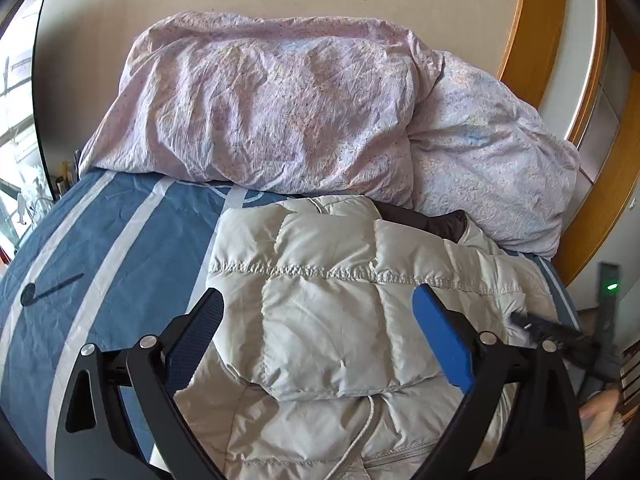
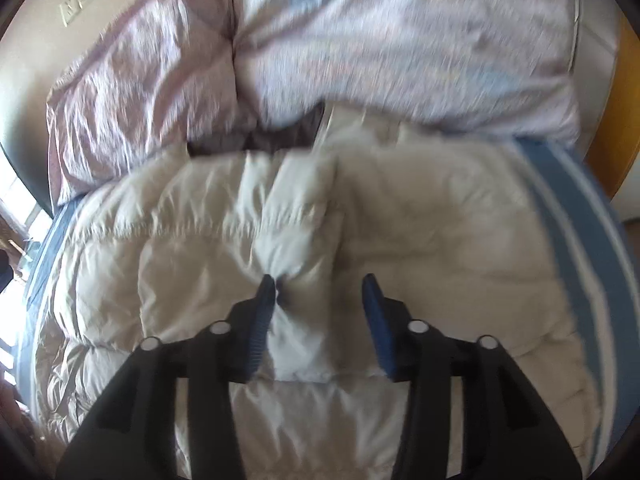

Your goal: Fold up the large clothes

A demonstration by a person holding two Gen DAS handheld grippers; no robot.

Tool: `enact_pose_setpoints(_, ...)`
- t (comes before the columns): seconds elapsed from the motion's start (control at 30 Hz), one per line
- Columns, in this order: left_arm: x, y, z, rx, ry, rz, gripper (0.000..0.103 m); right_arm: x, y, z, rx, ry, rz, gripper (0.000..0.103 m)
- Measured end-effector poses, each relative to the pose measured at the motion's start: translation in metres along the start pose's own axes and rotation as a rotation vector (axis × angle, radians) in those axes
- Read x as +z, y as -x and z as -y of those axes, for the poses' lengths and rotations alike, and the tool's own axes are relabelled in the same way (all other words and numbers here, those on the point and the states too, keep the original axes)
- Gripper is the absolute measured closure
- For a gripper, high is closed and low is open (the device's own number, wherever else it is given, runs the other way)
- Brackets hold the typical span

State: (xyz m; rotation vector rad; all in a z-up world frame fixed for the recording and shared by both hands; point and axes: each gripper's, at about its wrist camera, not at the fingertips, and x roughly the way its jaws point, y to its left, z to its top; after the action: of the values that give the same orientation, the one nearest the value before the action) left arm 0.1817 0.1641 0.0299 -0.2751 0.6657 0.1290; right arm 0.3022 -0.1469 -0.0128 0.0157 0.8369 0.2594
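Observation:
A pale grey quilted puffer jacket [image 1: 320, 312] lies spread on the bed, with its dark lining showing at the collar [image 1: 432, 220]. A white drawstring [image 1: 360, 436] trails down its near part. My left gripper [image 1: 319, 292] hovers over the jacket with its fingers wide apart and nothing pinched. In the blurred right wrist view the jacket [image 2: 180, 240] fills the middle. My right gripper [image 2: 319, 280] stands open over a puffed fold of it. The left fingertip [image 2: 266, 286] rests against the fold and the right one stands apart from it.
A crumpled pink duvet [image 1: 272, 100] is heaped behind the jacket against the beige wall. The blue sheet with white stripes [image 1: 100, 260] lies bare to the left. A wooden frame [image 1: 532, 20] curves at the right, above a dark device with a green light [image 1: 611, 286]. A hand [image 1: 600, 412] shows at the lower right.

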Motion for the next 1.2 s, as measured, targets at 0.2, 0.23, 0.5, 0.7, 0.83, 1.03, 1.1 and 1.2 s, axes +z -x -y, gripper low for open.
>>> enact_pose_setpoints(0.2,0.011,-0.015,0.012,0.027,-0.048,0.005,0.005,0.021,0.018,-0.022,0.045,0.109,0.115,0.052)
enact_pose_setpoints(0.23,0.012,-0.02,0.014,0.03,-0.051,-0.001,0.005,0.022,0.012,-0.027,0.055,0.125,0.102,0.055)
enact_pose_setpoints(0.5,0.004,-0.05,0.022,0.06,-0.069,-0.042,0.005,0.02,-0.016,-0.048,0.05,0.195,0.089,0.059)
enact_pose_setpoints(0.7,-0.003,-0.07,0.024,0.115,-0.101,-0.072,0.005,0.013,-0.035,-0.052,-0.001,0.241,0.058,0.06)
enact_pose_setpoints(0.83,-0.013,-0.091,0.02,0.151,-0.113,-0.126,0.005,0.007,-0.051,-0.053,-0.02,0.26,0.032,0.06)
enact_pose_setpoints(1.03,-0.024,-0.107,0.019,0.171,-0.126,-0.157,0.005,0.003,-0.062,-0.056,-0.047,0.29,0.02,0.059)
enact_pose_setpoints(1.1,-0.028,-0.112,0.018,0.173,-0.125,-0.169,0.004,0.003,-0.064,-0.057,-0.051,0.294,0.019,0.059)
enact_pose_setpoints(1.2,-0.034,-0.12,0.017,0.177,-0.126,-0.189,0.003,0.001,-0.066,-0.058,-0.054,0.3,0.016,0.059)
